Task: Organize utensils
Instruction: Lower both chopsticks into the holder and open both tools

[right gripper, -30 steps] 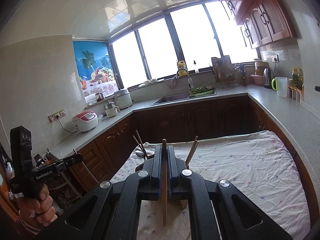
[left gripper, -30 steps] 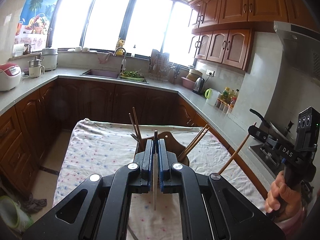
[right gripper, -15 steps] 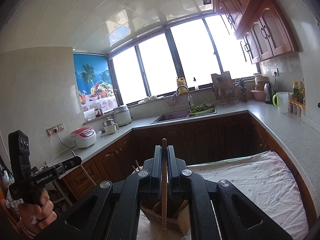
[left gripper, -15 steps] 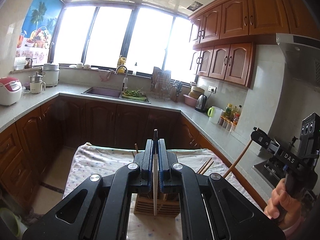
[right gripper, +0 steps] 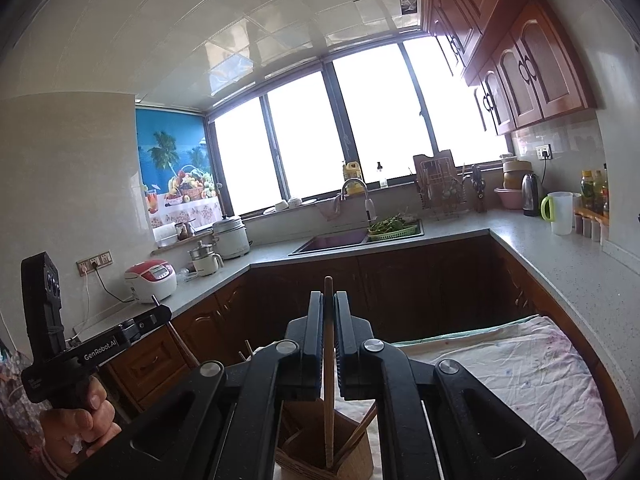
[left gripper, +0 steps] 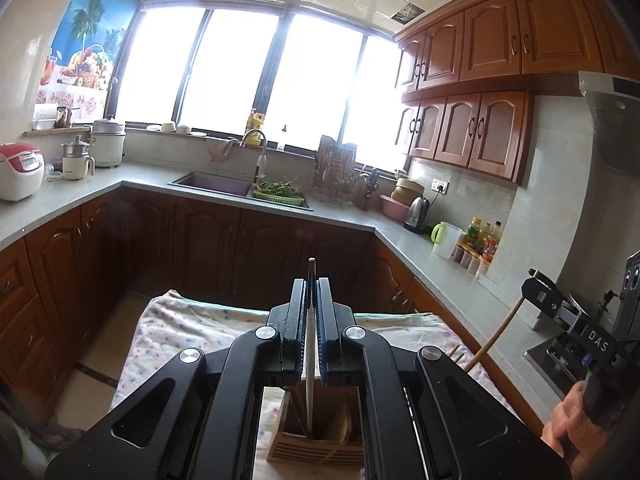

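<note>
Wooden holder (left gripper: 316, 446) stood at 6 o'clock below both tools. Left tool (left gripper: 311, 312) pinched a metal chopstick (left gripper: 310, 384); right tool (right gripper: 329, 328) pinched a wooden chopstick (right gripper: 329, 400).

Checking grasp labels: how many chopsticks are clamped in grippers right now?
2. A grey metal chopstick in the left gripper, a wooden chopstick in the right gripper. Both point down into the wooden holder, where other sticks are partly hidden.

Rice cooker (left gripper: 18, 170) left on desk (left gripper: 80, 196); greens basket (left gripper: 280, 194) beside sink (left gripper: 212, 183); kettle (left gripper: 418, 209) right.
</note>
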`<state>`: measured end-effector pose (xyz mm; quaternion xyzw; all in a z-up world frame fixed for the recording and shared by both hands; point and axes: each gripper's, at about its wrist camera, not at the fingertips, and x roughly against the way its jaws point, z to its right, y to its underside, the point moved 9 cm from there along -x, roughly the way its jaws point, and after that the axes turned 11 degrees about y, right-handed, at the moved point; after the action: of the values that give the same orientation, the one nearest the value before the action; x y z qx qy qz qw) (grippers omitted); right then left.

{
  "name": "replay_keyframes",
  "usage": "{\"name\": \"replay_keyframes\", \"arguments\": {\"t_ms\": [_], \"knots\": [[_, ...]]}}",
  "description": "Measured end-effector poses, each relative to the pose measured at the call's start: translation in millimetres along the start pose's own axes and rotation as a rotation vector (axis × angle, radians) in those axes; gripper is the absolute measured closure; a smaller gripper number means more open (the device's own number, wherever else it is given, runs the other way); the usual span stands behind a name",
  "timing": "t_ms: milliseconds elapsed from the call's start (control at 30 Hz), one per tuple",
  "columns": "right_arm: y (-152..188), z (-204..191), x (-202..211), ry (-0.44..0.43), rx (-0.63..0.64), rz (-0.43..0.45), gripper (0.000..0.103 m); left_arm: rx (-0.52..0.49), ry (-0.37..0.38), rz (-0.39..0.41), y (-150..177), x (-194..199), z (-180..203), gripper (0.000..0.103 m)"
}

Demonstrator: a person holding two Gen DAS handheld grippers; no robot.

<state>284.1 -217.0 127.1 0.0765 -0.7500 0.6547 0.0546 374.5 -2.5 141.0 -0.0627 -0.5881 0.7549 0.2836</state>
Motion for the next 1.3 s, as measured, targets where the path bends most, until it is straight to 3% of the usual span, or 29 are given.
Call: {"name": "replay_keyframes", "arguments": {"t_ms": [600,1300], "knots": [[81,15,-44,0.001,-0.071,-0.193,0.098,0.107,-0.023,-0.146,81,-40,-30,0.099],[93,24,-51,0.028,-0.093,-0.233,0.097,0.123,-0.051,-0.170,88,-43,-37,0.098]]}}
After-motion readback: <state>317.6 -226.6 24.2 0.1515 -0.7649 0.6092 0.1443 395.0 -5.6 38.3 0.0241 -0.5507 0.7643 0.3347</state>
